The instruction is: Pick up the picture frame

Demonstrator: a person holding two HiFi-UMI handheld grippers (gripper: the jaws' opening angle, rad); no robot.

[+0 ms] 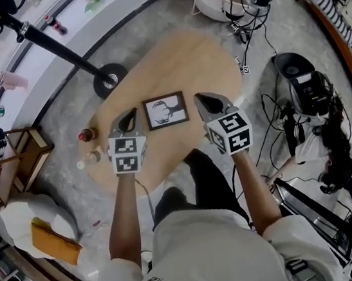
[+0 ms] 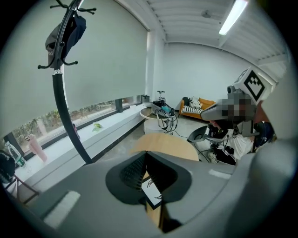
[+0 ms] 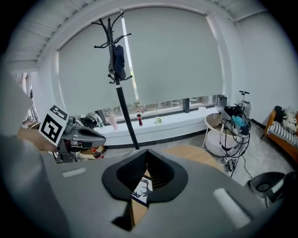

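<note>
The person's white shirt (image 1: 204,249) and two bare forearms filled the bottom of the head view. Each hand carried one tool with a marker cube on top.

The left tool (image 1: 129,116) had its jaws pressed together and held nothing. The left gripper view showed the closed tips (image 2: 145,157) with only a sliver of the picture frame (image 2: 152,193) visible beyond them. The right tool (image 1: 203,101) was likewise closed and empty. In its own view the jaws (image 3: 146,157) met at the tip, and the frame's deer drawing (image 3: 142,188) showed past them.

There were two tools, one picture frame and one surface. The picture frame (image 1: 165,111) lay flat on the oval wooden surface (image 1: 184,57), toward its near side. It lay between the two tools, with a strip of bare wood showing on each side, and neither tool was on it. Nothing else lay on the wood around the frame or between it and the tools.

Two small bottles (image 1: 85,135) stood by the left edge of the surface. A coat stand's round base (image 1: 110,81) sat on the floor beyond the surface, its black pole slanting up to the left. A round white table (image 1: 212,5) laden with cables stood farther back. An orange sofa (image 1: 331,17) with a striped cushion lined the right side, with tangled cables and dark equipment near it.
</note>
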